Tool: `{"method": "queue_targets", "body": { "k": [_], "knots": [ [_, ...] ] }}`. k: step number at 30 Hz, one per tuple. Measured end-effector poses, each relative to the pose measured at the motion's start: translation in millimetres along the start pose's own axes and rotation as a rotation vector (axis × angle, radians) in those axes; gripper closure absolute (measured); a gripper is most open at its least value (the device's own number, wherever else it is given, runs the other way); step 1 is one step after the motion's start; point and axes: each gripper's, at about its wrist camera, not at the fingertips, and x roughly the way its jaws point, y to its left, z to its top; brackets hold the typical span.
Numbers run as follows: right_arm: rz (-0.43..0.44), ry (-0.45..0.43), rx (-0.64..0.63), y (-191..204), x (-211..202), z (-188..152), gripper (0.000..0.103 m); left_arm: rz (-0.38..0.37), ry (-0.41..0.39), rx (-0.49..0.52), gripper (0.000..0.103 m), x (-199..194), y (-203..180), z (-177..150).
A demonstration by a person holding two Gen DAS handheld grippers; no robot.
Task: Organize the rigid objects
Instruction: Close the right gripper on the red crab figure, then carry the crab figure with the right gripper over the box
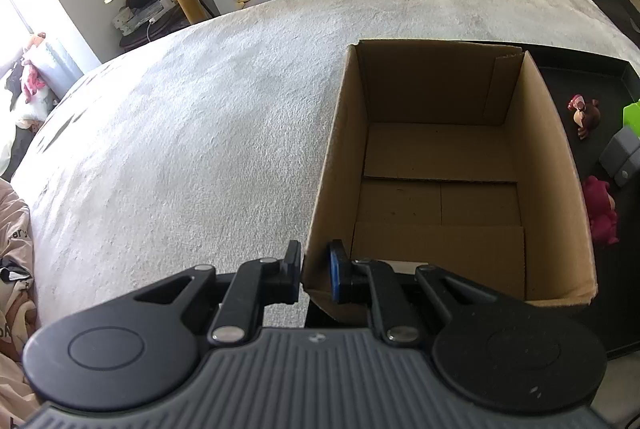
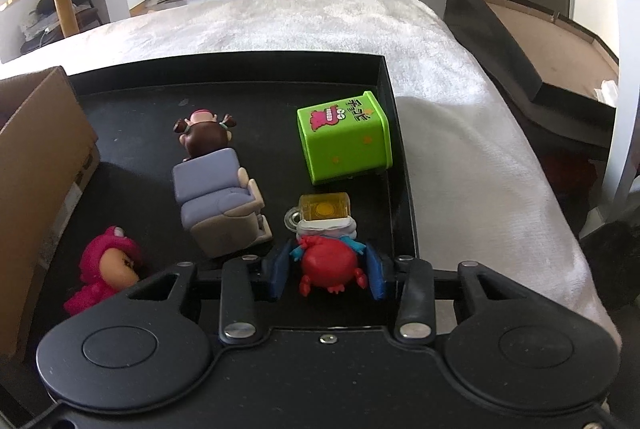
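The red crab figure (image 2: 329,263) lies on the black tray (image 2: 240,69) near its front right corner, between the right gripper (image 2: 329,275)'s spread blue pads, which flank it without clearly pressing it. Just beyond it lies a yellow mug toy (image 2: 325,207), then the green cube (image 2: 344,137). The left gripper (image 1: 315,271) pinches the cardboard box (image 1: 440,89)'s near left corner wall.

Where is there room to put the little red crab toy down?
The cardboard box is bare inside, so there is lots of room on its floor. On the black tray, a free strip runs along the far rim behind the brown-haired figure and green cube. It is crowded near the right gripper, around the red crab toy, purple armchair and pink figure.
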Motion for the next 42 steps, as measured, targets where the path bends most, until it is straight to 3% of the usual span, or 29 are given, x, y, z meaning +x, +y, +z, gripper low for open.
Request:
{"method": "queue_targets", "body": {
  "k": [19,42],
  "knots": [
    [0.021,-0.082,-0.027,11.6,-57.0,10.4,0.064,-0.014,-0.005,-0.008,0.09,-2.2,4.0,-0.3],
    [0.079,-0.142,-0.112,51.6,-90.3,39.2,0.064,0.002,0.0,0.009,0.09,-0.7,-1.0,-0.6]
  ]
}}
